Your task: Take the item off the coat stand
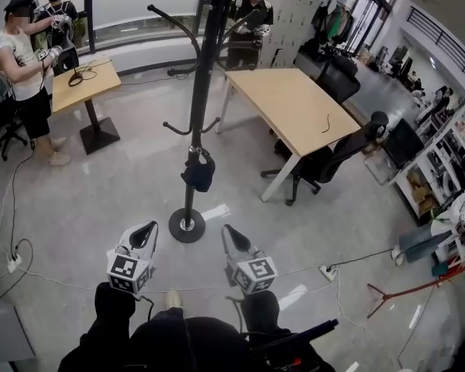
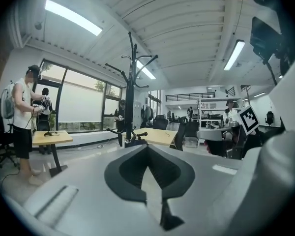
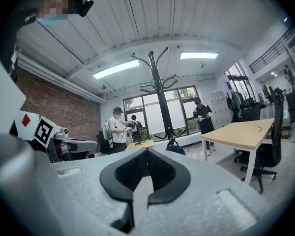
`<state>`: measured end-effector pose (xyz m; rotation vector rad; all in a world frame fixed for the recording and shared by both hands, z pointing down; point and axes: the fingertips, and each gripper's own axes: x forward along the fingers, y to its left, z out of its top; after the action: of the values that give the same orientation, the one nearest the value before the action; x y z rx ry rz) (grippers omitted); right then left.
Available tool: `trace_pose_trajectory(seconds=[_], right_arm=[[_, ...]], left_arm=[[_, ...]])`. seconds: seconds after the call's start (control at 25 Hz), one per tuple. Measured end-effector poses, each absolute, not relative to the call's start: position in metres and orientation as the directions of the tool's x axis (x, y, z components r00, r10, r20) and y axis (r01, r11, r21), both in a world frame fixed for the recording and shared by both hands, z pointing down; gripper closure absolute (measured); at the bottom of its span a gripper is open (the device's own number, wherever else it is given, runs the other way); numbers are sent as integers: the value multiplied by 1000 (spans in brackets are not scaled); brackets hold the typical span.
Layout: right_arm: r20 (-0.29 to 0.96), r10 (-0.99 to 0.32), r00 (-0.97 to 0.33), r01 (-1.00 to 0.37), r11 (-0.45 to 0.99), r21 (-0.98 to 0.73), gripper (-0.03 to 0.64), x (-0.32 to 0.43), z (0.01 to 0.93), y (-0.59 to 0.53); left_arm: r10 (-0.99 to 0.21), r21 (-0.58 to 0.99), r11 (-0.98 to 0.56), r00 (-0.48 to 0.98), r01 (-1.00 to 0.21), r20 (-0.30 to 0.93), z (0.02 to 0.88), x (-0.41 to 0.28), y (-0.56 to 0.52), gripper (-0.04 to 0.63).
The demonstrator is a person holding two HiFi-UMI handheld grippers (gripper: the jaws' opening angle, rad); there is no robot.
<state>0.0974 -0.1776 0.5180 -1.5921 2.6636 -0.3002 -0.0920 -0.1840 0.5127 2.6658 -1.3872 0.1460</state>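
A black coat stand [image 1: 204,76] rises from a round base [image 1: 187,225] on the grey floor. A dark bag [image 1: 198,170] hangs from one of its low hooks. My left gripper [image 1: 147,231] and right gripper [image 1: 229,232] are held side by side just short of the base, both pointing at the stand, well below and apart from the bag. Both are shut with nothing between the jaws. The left gripper view shows its shut jaws [image 2: 147,149] with the stand [image 2: 130,82] ahead. In the right gripper view, beyond the shut jaws [image 3: 146,151], are the stand [image 3: 160,92] and the bag [image 3: 176,149].
A wooden table [image 1: 294,103] with black office chairs [image 1: 325,161] stands right of the stand, and a smaller table [image 1: 81,80] at the far left. A person [image 1: 27,76] stands by that table, others further back. Cables [image 1: 333,266] and power strips lie on the floor.
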Motion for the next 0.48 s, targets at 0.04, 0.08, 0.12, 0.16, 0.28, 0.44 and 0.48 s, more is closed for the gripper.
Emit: trace_pose_trajectory(seconds=[0.04, 0.08, 0.12, 0.16, 0.28, 0.44, 0.48], right_arm=[[84, -880, -467, -877, 448, -175, 615, 95, 519, -184], [91, -886, -456, -883, 437, -171, 615, 93, 521, -191], [95, -890, -446, -889, 427, -168, 615, 91, 522, -196], [97, -895, -436, -894, 417, -165, 615, 89, 523, -201], [91, -909, -407, -906, 389, -169, 615, 85, 526, -215], [102, -919, -380, -916, 359, -180, 615, 83, 531, -234], [108, -920, -376, -918, 355, -176, 615, 83, 533, -239]], left_arm=[[-803, 78, -572, 577, -816, 151, 515, -96, -191, 592], [-799, 83, -576, 582, -813, 153, 516, -99, -198, 592], [-795, 86, -580, 586, -810, 153, 516, -102, -204, 592], [-791, 87, -586, 593, -805, 154, 516, -105, -210, 592], [-775, 84, -607, 612, -790, 156, 521, -111, -228, 592], [-761, 96, -622, 629, -777, 158, 526, -113, -251, 592], [-757, 101, -626, 633, -774, 159, 526, -113, -255, 592]])
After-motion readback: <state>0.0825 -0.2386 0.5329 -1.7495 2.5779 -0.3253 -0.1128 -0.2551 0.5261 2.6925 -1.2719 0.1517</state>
